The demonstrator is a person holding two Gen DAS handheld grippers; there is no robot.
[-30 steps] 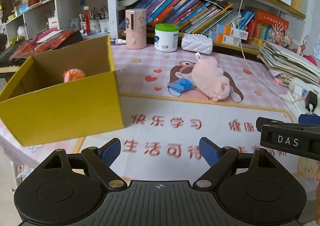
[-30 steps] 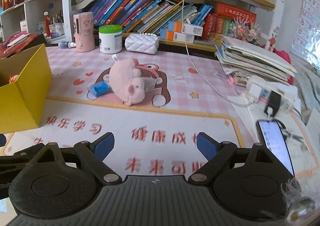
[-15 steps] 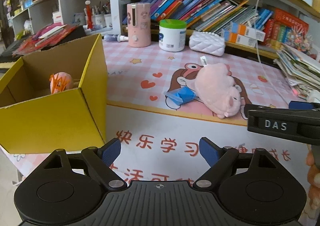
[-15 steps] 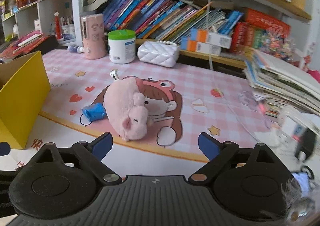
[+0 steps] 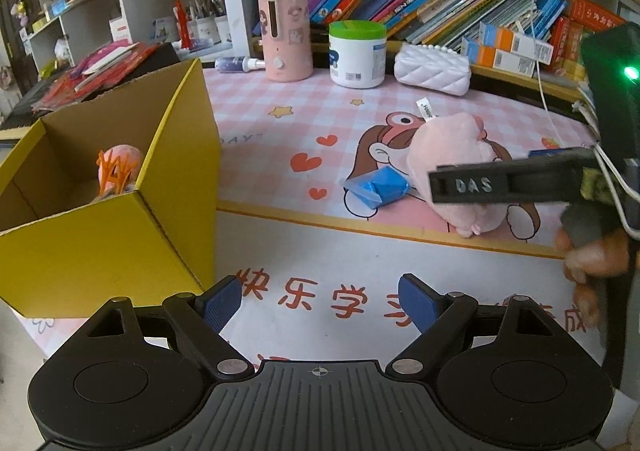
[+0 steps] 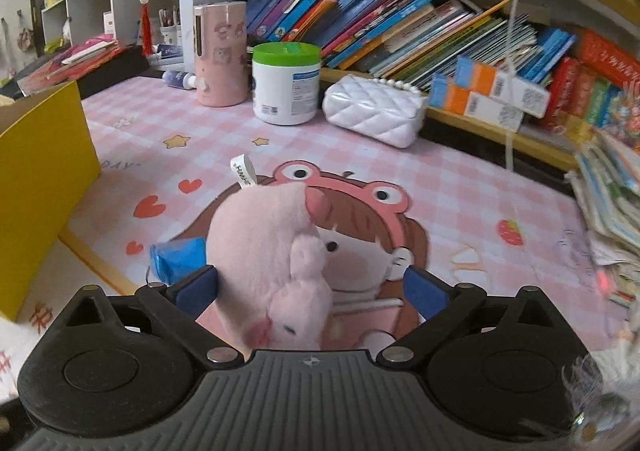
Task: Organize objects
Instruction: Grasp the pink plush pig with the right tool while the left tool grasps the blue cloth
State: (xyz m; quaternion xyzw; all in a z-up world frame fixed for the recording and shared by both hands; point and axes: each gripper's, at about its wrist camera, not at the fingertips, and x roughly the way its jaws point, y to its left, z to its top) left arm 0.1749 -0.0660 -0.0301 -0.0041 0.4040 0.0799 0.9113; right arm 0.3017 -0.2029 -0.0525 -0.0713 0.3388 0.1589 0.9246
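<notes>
A child's study corner: shelves of slanted books run along the back edge of the counter (image 6: 460, 187), which is covered by a pink checked mat with a cartoon girl printed on it.

At the left edge stands a yellow box (image 5: 120, 219), open at the top, with a pink and orange toy (image 5: 118, 167) already inside. The left gripper (image 5: 320, 301) hangs over the front of the mat just beside the box, jaws wide and empty.

Toward the middle of the mat lies a blue wrapper (image 6: 178, 257), touching the left flank of a pink plush pig (image 6: 272, 263) that lies on its side with a white tag (image 6: 244, 171) standing up at its far end. The right gripper (image 6: 312, 289) is right at the pig. Its jaws have just been opening and now stand wide, the pig's body between them; the left pad is at the fur, the right pad well clear, so nothing is clamped yet.

The risks, as I judge them: the pig sits off-centre, so closing may pinch only a fold of fur and let it slip out on the way to the box. The left pad could also catch the wrapper or push it away. Along the back edge, the pink canister (image 6: 220, 51), white jar (image 6: 286, 83) and quilted purse (image 6: 374, 111) stand well apart from any likely swing.
</notes>
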